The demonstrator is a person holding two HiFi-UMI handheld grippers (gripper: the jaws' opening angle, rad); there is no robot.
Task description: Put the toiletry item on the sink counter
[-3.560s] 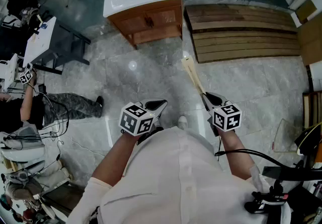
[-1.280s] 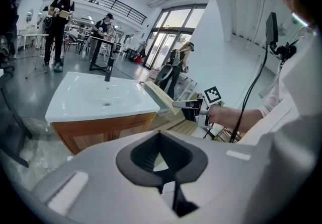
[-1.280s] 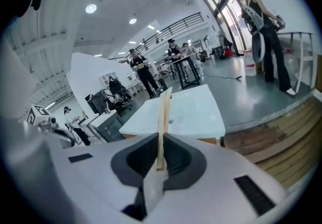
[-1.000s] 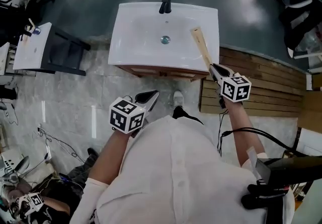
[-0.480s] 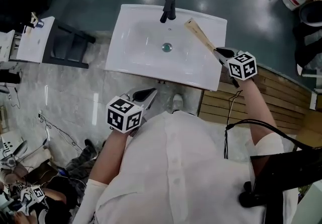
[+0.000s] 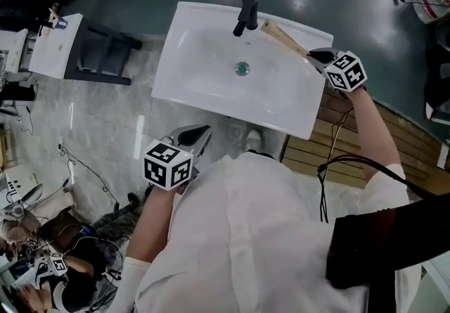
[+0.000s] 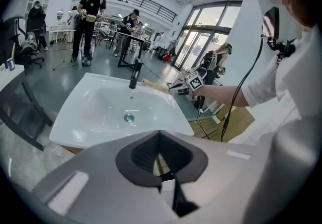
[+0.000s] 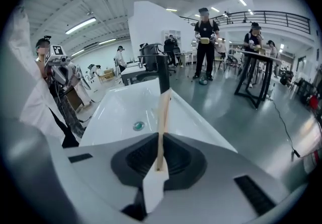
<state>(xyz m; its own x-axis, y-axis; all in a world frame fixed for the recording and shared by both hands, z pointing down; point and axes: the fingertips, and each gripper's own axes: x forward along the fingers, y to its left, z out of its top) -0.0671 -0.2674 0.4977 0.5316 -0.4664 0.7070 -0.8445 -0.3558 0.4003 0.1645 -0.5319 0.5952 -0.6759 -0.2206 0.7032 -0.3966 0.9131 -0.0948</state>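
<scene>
The toiletry item [image 6: 285,39] is a long, flat, pale wooden stick. My right gripper [image 6: 314,55] is shut on its near end. The stick reaches out over the back right part of the white sink counter [image 6: 211,97], and its far end is close beside the black faucet [image 6: 247,15]. In the right gripper view the stick [image 8: 162,127] stands edge-on between the pads, pointing at the faucet [image 8: 162,74]. My left gripper [image 6: 204,131] hangs shut and empty in front of the sink's near edge. From the left gripper view the sink [image 7: 100,117] lies ahead of it.
A dark bench [image 6: 105,55] and a white table [image 6: 53,44] stand left of the sink. Wooden slats [image 6: 401,143] lie on the floor to its right. A black cable [image 6: 330,171] hangs along my right arm. Several people stand in the hall behind the sink.
The sink has come closer as the person walked up to it. My right gripper carried the stick from the sink's right side up towards the faucet. The left gripper stayed low and shut.
</scene>
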